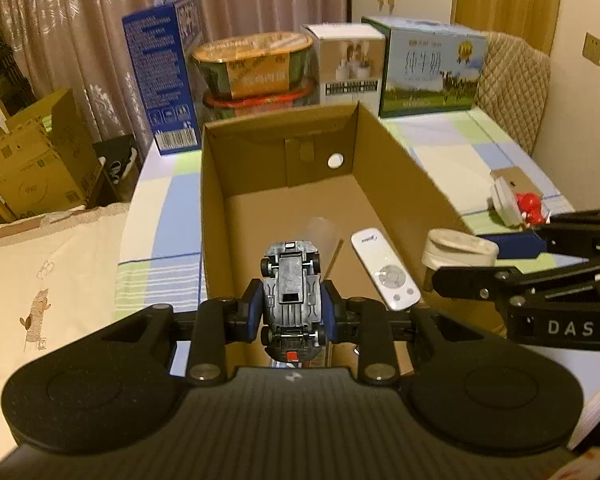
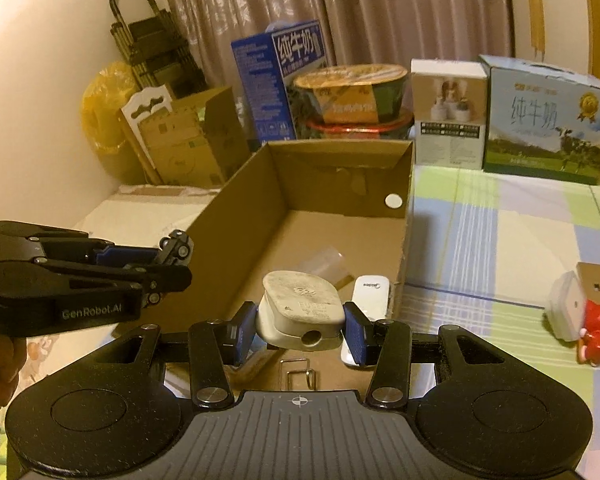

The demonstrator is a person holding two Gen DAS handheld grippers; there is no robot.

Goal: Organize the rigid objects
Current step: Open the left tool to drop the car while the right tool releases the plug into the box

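My left gripper (image 1: 292, 314) is shut on a grey toy car (image 1: 292, 284), held belly-up over the near end of the open cardboard box (image 1: 220, 184). My right gripper (image 2: 298, 330) is shut on a dusty white plug adapter (image 2: 300, 304), also over the box's (image 2: 260, 176) near end. Inside the box lie a white remote (image 1: 384, 270), a clear plastic cup (image 1: 322, 232) on its side and a bent wire clip (image 2: 298, 374). Each gripper shows in the other's view: the right gripper (image 1: 460, 264) with the adapter (image 1: 458, 250), the left gripper (image 2: 172, 256) at left.
A red figurine with a white block and brown card (image 2: 580, 312) lies on the checked tablecloth (image 2: 500, 240) right of the box. Milk cartons (image 1: 428, 66), a white box (image 1: 350, 64), stacked noodle bowls (image 1: 256, 68) and a blue carton (image 1: 162, 76) line the far edge. Cardboard boxes (image 1: 32, 160) stand left.
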